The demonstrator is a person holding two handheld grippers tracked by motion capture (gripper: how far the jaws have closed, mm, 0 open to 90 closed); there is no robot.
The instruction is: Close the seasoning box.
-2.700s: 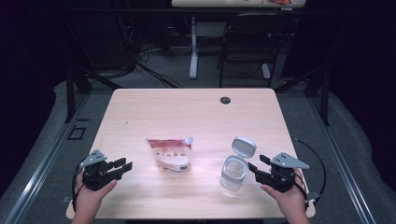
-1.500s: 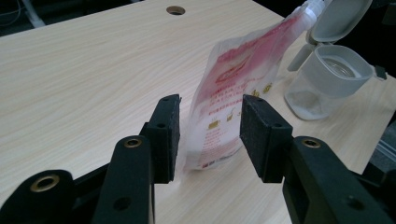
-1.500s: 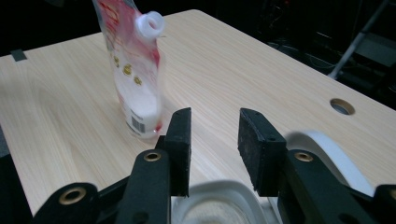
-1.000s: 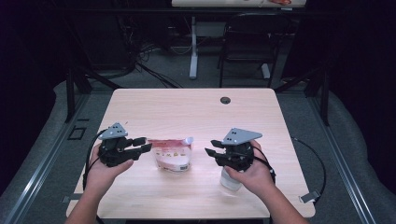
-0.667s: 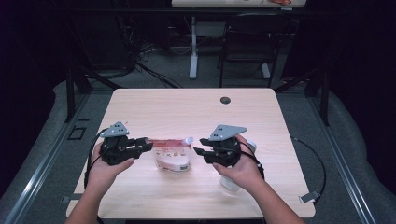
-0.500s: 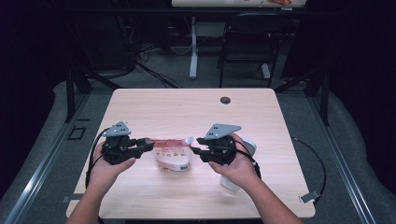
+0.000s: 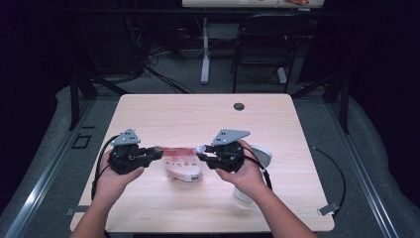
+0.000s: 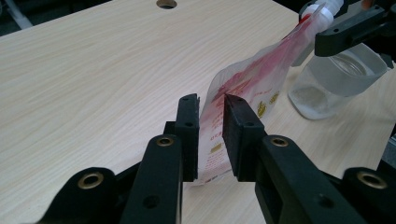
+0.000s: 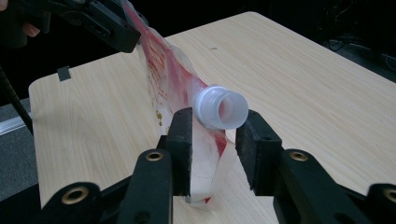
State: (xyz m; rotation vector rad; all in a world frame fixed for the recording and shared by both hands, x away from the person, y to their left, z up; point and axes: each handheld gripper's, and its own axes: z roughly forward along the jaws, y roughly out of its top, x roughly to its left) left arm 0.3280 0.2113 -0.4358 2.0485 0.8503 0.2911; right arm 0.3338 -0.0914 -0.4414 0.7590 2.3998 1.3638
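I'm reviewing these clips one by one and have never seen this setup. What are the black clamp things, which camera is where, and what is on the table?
No robot here: a person holds a two-jaw hand-held gripper in each hand. The high view looks down on the table from above the person's side; the left hand-held gripper is on its left, the right hand-held gripper on its right. The other two pictures come from cameras riding on each gripper, looking along its black jaws.

Between the grippers is a red and white pouch with a white spout. The left jaws straddle one corner of the pouch with a small gap showing. The right jaws sit on either side of the pouch just below the spout, not closed on it. An open clear jar stands beyond the pouch, and its lid lies by the right hand.
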